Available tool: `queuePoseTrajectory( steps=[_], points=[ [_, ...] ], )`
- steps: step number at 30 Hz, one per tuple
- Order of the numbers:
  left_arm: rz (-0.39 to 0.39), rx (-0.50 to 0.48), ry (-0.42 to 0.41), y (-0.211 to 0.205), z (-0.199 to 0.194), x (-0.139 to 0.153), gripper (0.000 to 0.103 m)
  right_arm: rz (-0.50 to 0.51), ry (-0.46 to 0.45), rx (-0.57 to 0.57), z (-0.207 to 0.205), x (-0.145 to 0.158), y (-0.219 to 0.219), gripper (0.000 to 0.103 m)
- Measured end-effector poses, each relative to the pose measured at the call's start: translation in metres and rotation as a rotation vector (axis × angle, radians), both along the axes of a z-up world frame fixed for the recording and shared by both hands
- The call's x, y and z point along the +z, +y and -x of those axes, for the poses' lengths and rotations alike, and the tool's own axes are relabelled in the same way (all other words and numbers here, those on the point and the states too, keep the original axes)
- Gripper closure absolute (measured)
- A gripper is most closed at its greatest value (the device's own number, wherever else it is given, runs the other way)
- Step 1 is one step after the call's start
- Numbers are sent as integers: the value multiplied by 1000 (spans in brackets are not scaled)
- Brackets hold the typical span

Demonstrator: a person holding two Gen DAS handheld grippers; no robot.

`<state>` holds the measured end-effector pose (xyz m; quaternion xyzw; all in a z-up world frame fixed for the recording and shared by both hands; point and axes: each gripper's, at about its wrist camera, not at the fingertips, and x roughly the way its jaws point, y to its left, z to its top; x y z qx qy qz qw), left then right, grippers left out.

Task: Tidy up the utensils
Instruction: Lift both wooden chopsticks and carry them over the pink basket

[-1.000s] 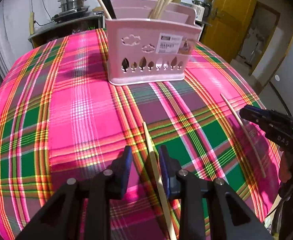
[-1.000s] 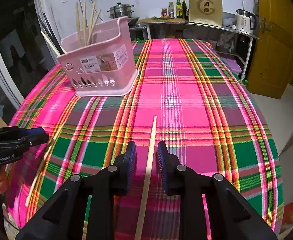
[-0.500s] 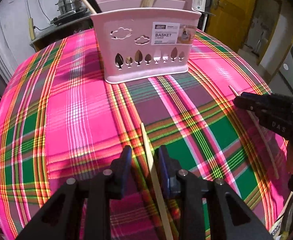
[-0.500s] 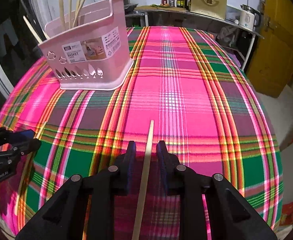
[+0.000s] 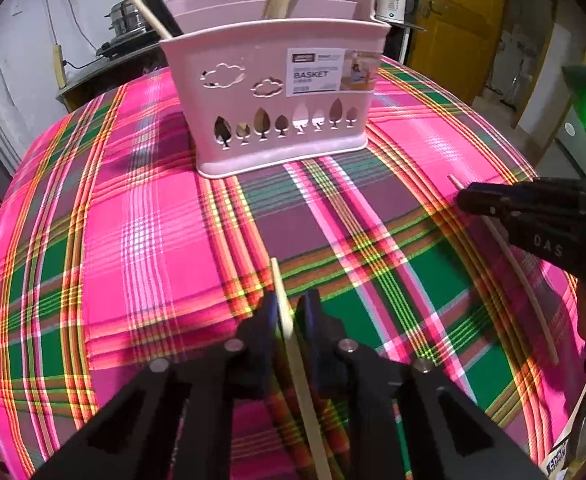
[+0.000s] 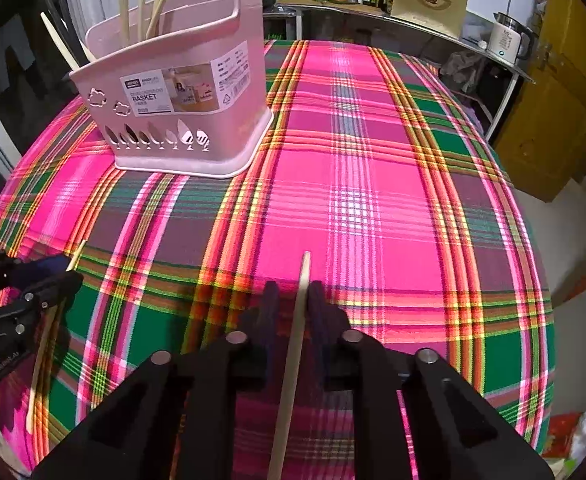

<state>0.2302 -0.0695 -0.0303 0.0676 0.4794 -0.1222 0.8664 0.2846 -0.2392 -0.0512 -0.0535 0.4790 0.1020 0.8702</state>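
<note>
The pale, matt wooden chopstick (image 5: pixel 283 312) looks smooth. The pink plastic basket (image 5: pixel 277 116) has a soft sheen and a glossy paper label (image 5: pixel 333 74). Woven pink-and-green plaid cloth (image 6: pixel 373 208) covers the surface.

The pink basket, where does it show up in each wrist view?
Left wrist view: pink basket at top centre, label facing the camera.
Right wrist view: pink basket at upper left, turned corner-on.
Shared landmark: the plaid tablecloth under it.

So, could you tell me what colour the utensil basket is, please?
The basket is pale pink; the left wrist view shows it best.
</note>
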Motion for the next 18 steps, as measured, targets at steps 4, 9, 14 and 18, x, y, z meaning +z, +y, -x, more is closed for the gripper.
queuePoseTrajectory(
  steps=[4,9,14,18],
  points=[
    [5,-18,10,-1,-1,0,96,-16,3,-10,-2,1,-1,97],
    [39,-23,29,3,-4,5,97,-51,-8,-5,2,6,-3,97],
    [60,-26,-6,7,-3,25,97,-84,-46,5,9,22,-4,97],
    [82,-27,-57,11,0,50,97,-119,-98,4,18,43,-8,97]
  ],
)
